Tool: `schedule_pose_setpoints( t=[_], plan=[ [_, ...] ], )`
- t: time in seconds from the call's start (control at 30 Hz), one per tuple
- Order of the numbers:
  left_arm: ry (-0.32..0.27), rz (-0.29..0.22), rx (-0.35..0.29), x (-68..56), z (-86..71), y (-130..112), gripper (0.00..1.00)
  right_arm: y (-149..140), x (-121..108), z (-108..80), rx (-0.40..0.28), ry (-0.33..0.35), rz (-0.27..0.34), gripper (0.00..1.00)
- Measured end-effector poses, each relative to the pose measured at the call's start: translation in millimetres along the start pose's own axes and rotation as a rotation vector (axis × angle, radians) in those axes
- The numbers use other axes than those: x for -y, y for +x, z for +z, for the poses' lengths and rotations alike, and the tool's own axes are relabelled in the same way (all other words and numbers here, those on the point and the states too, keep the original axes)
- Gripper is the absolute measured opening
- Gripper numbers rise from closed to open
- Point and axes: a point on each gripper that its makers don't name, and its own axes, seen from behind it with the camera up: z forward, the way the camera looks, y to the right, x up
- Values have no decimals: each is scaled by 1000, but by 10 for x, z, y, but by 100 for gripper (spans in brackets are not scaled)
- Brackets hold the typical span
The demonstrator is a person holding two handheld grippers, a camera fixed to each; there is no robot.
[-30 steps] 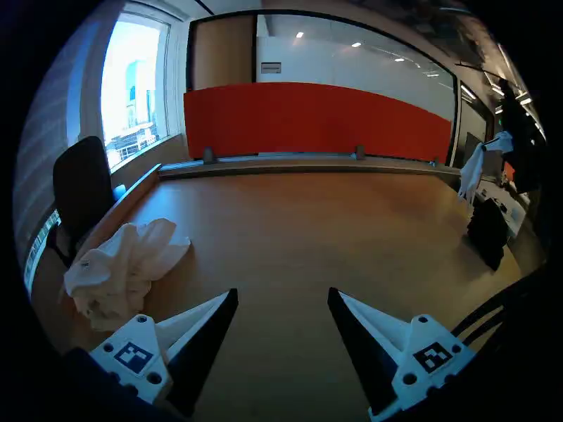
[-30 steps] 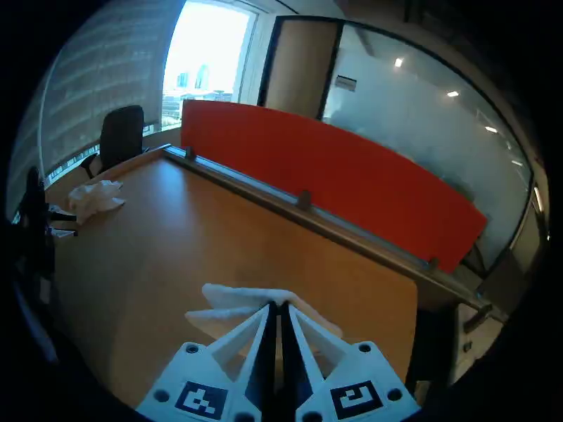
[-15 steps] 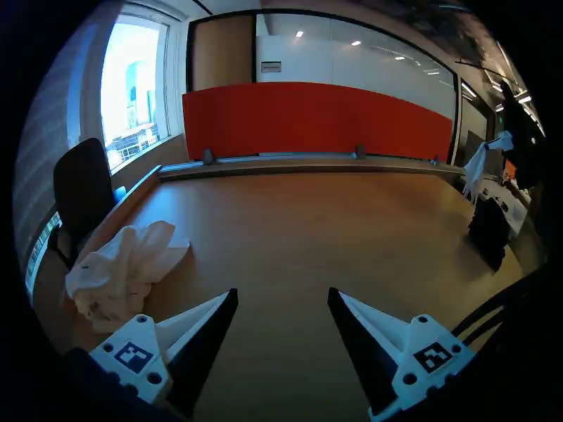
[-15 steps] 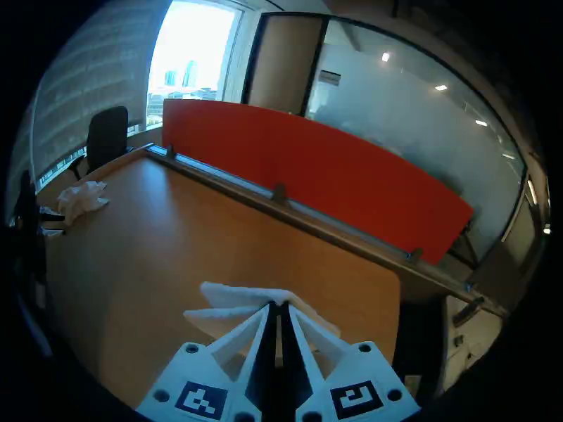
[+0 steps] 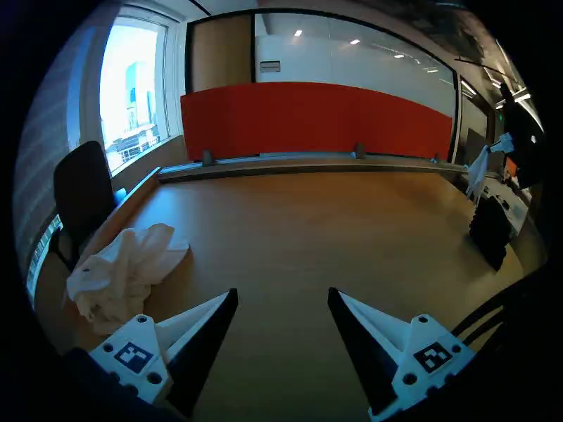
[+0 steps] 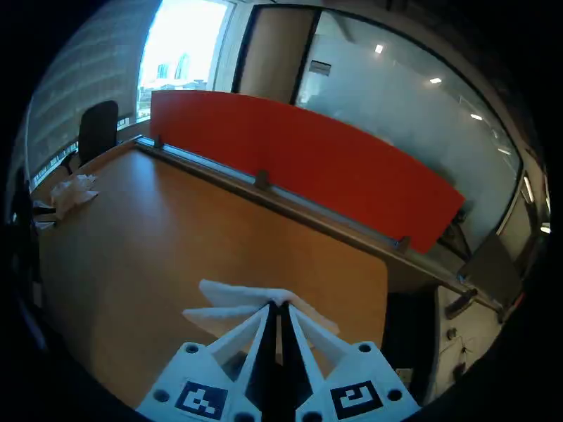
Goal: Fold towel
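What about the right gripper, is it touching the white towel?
Touching. In the right gripper view, the right gripper is shut on the white towel.

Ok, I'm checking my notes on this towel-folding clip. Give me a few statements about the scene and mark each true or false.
1. The right gripper is shut on a folded towel. True.
2. The left gripper grips the crumpled towel. False: it is open and holds nothing, and that towel lies on the table off to its side.
3. The divider behind the table is blue. False: it is red.
4. A black chair stands by the window. True.
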Motion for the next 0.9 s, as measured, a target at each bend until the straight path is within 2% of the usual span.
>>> schedule_pose_setpoints(
  t=[0.5,0.9],
  plan=[
    [-24,10,1,-121,37,28,95,-208,-90,-135,17,-20,26,5],
    [-39,24,-3,-161,28,52,95,-560,-215,-345,53,-60,82,5]
  ],
)
